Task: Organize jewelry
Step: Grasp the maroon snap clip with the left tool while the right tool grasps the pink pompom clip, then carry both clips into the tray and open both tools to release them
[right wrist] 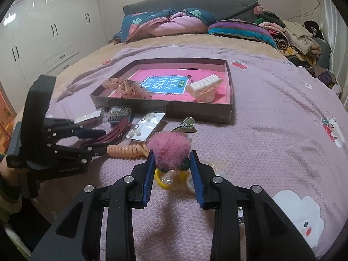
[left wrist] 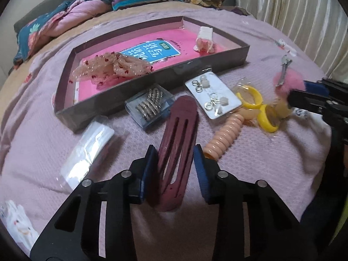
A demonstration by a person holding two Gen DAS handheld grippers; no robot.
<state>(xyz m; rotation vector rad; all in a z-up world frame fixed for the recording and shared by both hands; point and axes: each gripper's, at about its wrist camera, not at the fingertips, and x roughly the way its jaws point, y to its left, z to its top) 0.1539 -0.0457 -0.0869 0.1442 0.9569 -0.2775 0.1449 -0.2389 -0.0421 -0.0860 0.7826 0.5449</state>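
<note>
- Jewelry and hair pieces lie spread on the mauve quilted bedspread (right wrist: 271,113), most of them in a cluster just in front of the shallow grey-brown cardboard tray (left wrist: 152,84).
- In the tray we see a pink printed sheet (right wrist: 202,76) with a blue panel of white Chinese characters and a small green tag; we cannot read them surely. A sheer peach bow with red specks (left wrist: 111,67) lies at the tray's left end, a white claw clip (right wrist: 203,88) at its right.
- Our left gripper (left wrist: 176,152) has its blue pads drawn in against the sides of a long maroon slotted plastic hair clip (left wrist: 176,143), which it grips.
- Our right gripper (right wrist: 171,154) is closed on a fluffy pink pom-pom hair clip (right wrist: 169,150), whose silver metal beak sticks out beyond the fluff.
- Loose on the bedspread are a clear small box of gold-toned pieces (left wrist: 150,106), a white card of silver-ring earrings in a clear bag (left wrist: 213,97), a peach spiral hair tie (left wrist: 226,137), two yellow plastic rings (left wrist: 258,108) and a clear plastic packet (left wrist: 89,150).
- The tray's near wall stands close behind this cluster. To the right of the tray the bedspread is open, bearing only printed bears and strawberries.
- Folded quilts (right wrist: 165,24) and a clothes heap (right wrist: 293,37) bound the far edge.
</note>
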